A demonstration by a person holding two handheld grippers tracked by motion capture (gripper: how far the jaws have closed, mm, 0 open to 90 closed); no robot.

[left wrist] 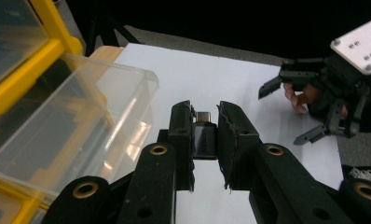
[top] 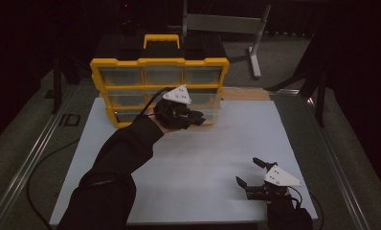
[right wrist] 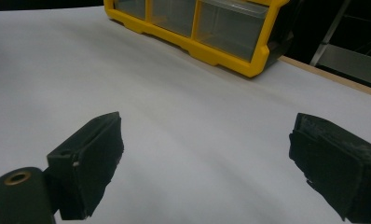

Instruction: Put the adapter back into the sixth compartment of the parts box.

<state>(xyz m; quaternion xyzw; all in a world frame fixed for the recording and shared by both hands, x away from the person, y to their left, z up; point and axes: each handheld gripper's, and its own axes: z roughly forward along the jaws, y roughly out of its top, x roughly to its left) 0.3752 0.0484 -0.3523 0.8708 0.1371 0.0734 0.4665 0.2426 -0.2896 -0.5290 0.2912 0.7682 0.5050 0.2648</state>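
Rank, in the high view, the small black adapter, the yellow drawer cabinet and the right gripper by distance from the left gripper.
1. small black adapter, clamped between its jaws.
2. yellow drawer cabinet, just behind the left gripper.
3. right gripper, across the board, near the front right.

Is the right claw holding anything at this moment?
No, the right claw stands wide open with bare white table between its jaws.

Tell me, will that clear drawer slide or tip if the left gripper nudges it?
The clear plastic drawer looks thin-walled and light, so it would probably slide easily. It stands pulled out of the yellow cabinet, so a push from above might tilt it.
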